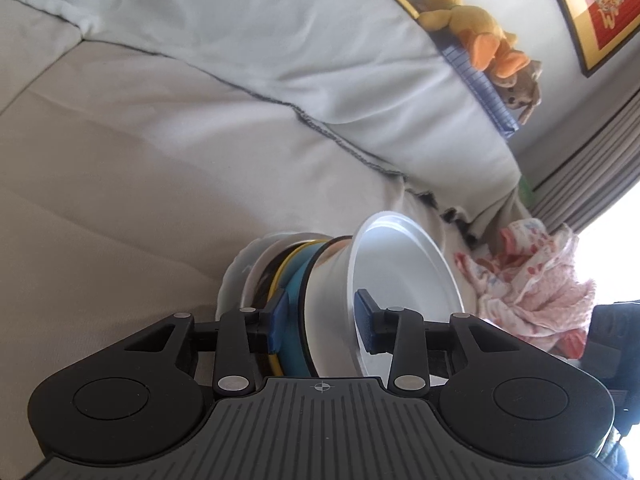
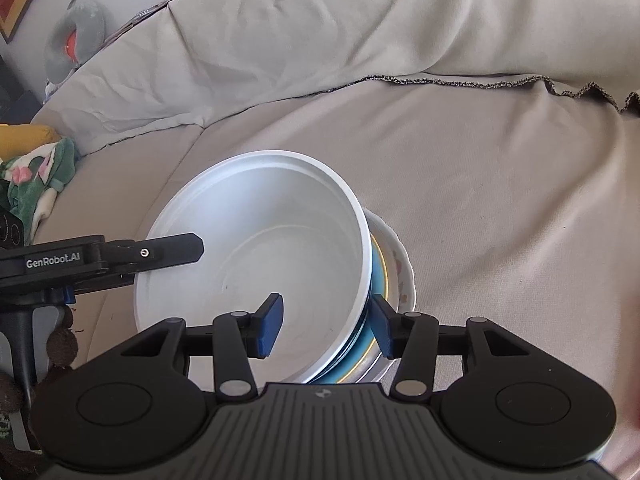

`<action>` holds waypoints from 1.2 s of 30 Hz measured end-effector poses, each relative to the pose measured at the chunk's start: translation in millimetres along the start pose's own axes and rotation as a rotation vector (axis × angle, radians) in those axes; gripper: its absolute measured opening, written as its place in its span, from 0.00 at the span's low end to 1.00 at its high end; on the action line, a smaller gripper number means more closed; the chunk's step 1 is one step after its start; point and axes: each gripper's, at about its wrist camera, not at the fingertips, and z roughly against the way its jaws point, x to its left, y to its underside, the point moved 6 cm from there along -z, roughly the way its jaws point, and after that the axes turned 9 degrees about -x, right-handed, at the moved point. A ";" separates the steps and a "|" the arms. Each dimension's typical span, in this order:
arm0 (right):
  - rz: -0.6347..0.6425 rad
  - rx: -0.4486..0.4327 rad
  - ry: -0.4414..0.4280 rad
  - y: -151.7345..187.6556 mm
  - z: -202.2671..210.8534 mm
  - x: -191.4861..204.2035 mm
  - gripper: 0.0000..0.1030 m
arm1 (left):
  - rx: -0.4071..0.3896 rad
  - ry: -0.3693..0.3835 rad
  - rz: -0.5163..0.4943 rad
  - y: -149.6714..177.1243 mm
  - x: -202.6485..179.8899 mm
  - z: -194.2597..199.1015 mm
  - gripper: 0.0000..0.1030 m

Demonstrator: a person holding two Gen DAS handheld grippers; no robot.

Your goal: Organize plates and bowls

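We are in a home living room; ahead of the left gripper, a cloth-draped sofa; beyond it, plush toys, a framed picture, curtains.

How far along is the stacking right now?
Mostly stacked: the white bowl sits on top of the blue plate and the floral plate on the sofa. In hand: the left gripper and right gripper each straddle the bowl's wall, jaws open. No loose dishes show; what's left seems only to release or straighten.
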 end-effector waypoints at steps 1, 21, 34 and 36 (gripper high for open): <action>0.002 0.003 -0.009 0.1 0.0 -1.2 0.46 | -0.007 -0.022 -0.003 0.6 -1.7 2.0 0.38; -0.116 -0.024 -0.093 0.4 9.9 -30.1 0.46 | -0.036 -0.234 -0.032 14.3 -26.4 2.6 0.37; -0.114 -0.022 -0.099 -4.7 -1.7 -18.4 0.46 | -0.020 -0.197 -0.007 16.4 -27.4 8.1 0.40; -0.112 -0.022 -0.101 -2.9 1.2 -18.4 0.46 | -0.023 -0.195 0.001 15.8 -27.0 9.4 0.40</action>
